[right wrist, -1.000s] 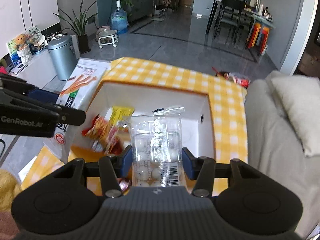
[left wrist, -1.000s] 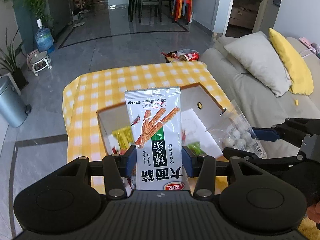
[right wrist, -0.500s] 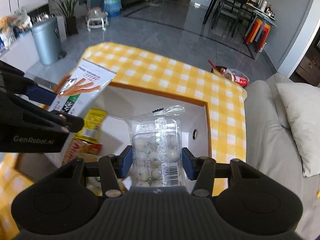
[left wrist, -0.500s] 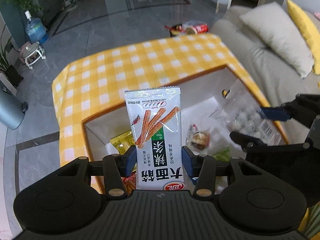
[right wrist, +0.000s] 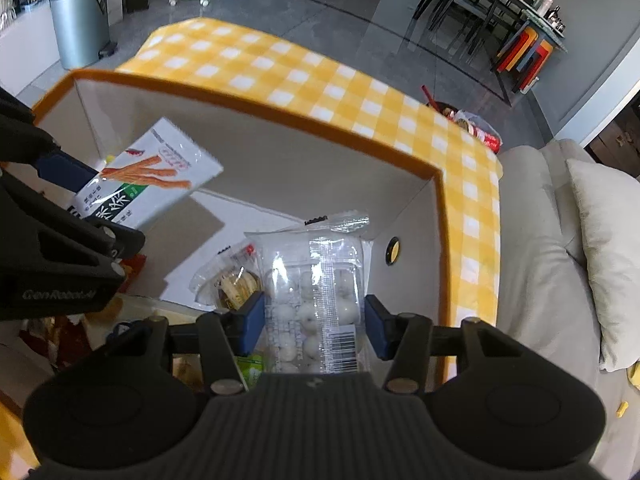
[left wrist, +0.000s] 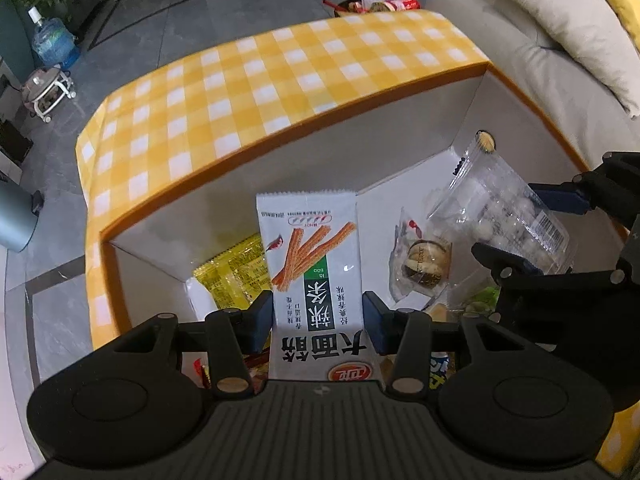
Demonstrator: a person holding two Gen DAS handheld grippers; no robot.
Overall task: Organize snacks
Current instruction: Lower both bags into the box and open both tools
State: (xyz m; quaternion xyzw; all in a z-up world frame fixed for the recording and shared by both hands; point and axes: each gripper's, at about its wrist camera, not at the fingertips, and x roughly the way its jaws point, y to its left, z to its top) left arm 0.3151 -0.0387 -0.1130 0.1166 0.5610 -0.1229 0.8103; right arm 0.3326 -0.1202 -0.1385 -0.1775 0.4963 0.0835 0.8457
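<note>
My left gripper is shut on a white snack-stick packet and holds it over the left half of the open white box with the orange rim. The packet also shows in the right wrist view. My right gripper is shut on a clear pack of white balls, held over the right half of the box; the pack also shows in the left wrist view. Inside the box lie a yellow packet, a wrapped pastry and other snacks.
The box stands on a table with a yellow checked cloth. A grey sofa with pillows is on the right. A metal bin and a basket of snacks stand on the floor beyond.
Both grippers have moved forward and down over the box, each still holding its packet. The box interior now fills both views.
</note>
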